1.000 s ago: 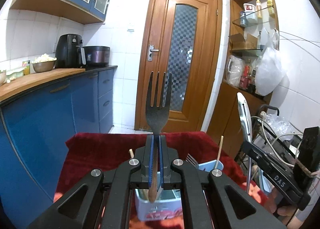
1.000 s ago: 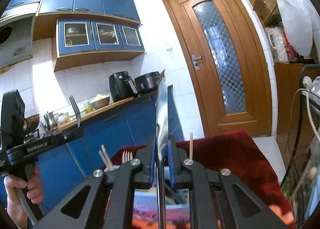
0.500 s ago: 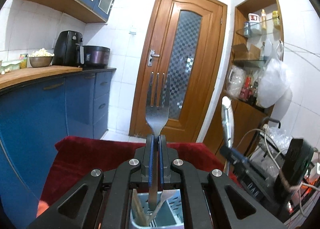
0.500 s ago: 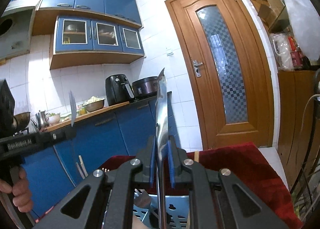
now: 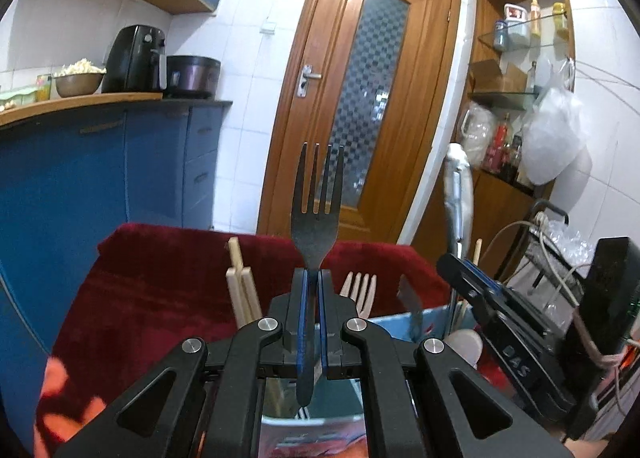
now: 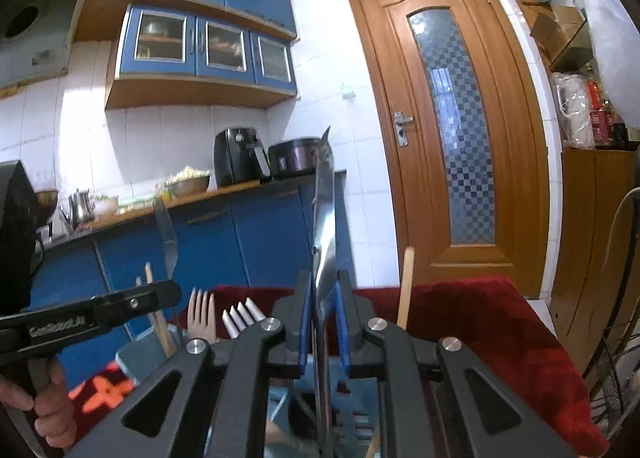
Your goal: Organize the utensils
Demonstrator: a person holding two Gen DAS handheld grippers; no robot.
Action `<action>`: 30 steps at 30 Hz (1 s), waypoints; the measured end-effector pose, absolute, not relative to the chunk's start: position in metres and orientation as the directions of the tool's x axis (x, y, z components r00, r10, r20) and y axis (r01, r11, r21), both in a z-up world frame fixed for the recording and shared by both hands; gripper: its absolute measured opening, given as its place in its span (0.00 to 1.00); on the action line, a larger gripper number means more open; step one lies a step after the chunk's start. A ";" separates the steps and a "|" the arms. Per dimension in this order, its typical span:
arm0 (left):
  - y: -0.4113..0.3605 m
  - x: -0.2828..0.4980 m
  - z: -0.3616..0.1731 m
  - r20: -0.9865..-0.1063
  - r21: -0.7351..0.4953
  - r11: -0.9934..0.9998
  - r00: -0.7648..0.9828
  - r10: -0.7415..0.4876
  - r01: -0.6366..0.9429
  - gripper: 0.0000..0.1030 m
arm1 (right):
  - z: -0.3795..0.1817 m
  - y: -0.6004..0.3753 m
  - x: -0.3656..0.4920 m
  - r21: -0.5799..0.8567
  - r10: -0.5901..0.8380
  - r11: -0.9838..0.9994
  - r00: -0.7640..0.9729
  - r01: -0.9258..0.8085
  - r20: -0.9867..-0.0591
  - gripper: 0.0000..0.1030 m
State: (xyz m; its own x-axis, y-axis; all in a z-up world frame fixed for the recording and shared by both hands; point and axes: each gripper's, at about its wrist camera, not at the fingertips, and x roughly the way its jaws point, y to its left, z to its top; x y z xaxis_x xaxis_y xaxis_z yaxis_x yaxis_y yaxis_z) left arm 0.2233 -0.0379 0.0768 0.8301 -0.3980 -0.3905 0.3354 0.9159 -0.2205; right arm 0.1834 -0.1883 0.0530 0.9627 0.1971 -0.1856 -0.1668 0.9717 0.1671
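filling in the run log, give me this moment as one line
left gripper: shut on fork, tines up | right gripper: shut on knife, upright | both above utensil holder

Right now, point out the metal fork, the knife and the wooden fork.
metal fork (image 5: 316, 230): left wrist view, neck below tines.
knife (image 6: 325, 218): right wrist view, mid-blade.
wooden fork (image 5: 362, 292): left wrist view, tines.

Dark grey metal fork (image 5: 316, 218); shiny silver knife (image 6: 324, 226); black hand-held gripper (image 5: 312, 286) with blue pads (image 5: 303, 318); deep red cloth (image 5: 160, 278) over the desk; pale blue holder (image 5: 428, 318) with red print; brown door (image 6: 452, 130) with chequered glass; blue cabinets (image 6: 208, 42)
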 end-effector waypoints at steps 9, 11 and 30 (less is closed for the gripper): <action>-0.041 0.216 0.069 -0.460 -0.210 0.914 0.789 -0.406 0.348 0.07 | 0.046 -0.197 0.165 0.171 0.202 0.973 0.934 -0.157 -0.294 0.13; -0.043 0.209 0.070 -0.466 -0.192 0.915 0.788 -0.404 0.355 0.12 | 0.045 -0.203 0.162 0.210 0.211 0.966 0.929 -0.151 -0.305 0.13; -0.019 0.123 0.100 -0.471 -0.128 0.937 0.811 -0.347 0.326 0.45 | 0.079 -0.193 0.086 0.274 0.246 0.949 0.905 -0.153 -0.346 0.54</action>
